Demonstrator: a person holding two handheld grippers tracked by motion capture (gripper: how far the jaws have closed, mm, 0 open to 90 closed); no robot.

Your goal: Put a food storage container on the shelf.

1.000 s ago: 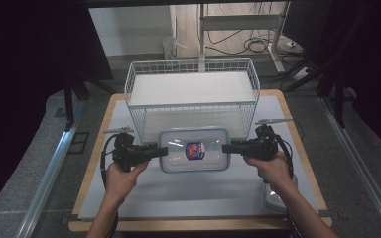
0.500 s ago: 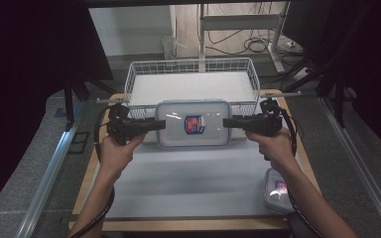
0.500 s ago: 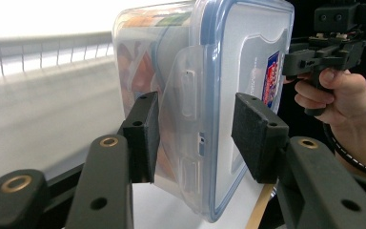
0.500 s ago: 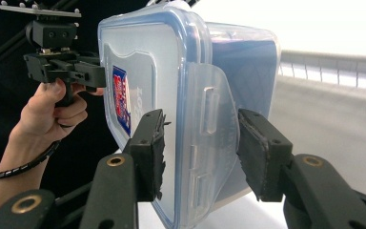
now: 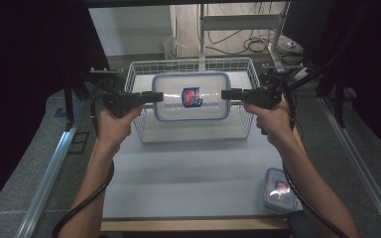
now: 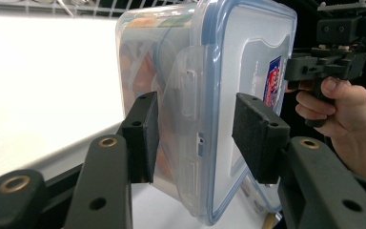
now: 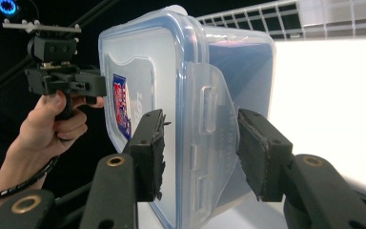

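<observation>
High view: a clear lidded container (image 5: 191,96) is held level between the two grippers, above the white wire basket (image 5: 139,124) at the far side of the table (image 5: 188,183). The left gripper (image 5: 155,97) is clamped on the container's left short end and the right gripper (image 5: 224,94) on its right short end; each is carried by a hand. A red and blue label is seen on the lid, midway between the two sets of fingers. A second small container (image 5: 279,189) is noted near the table's front right corner, well apart from both grippers. Left gripper view: the container's side latch lies between the pads (image 6: 145,136), which are pressed on base and lid; orange contents are seen through the wall just beyond the pad on the left. Right gripper view: the opposite latch is gripped the same way between the pads (image 7: 262,152), with the other gripper seen past the lid.
</observation>
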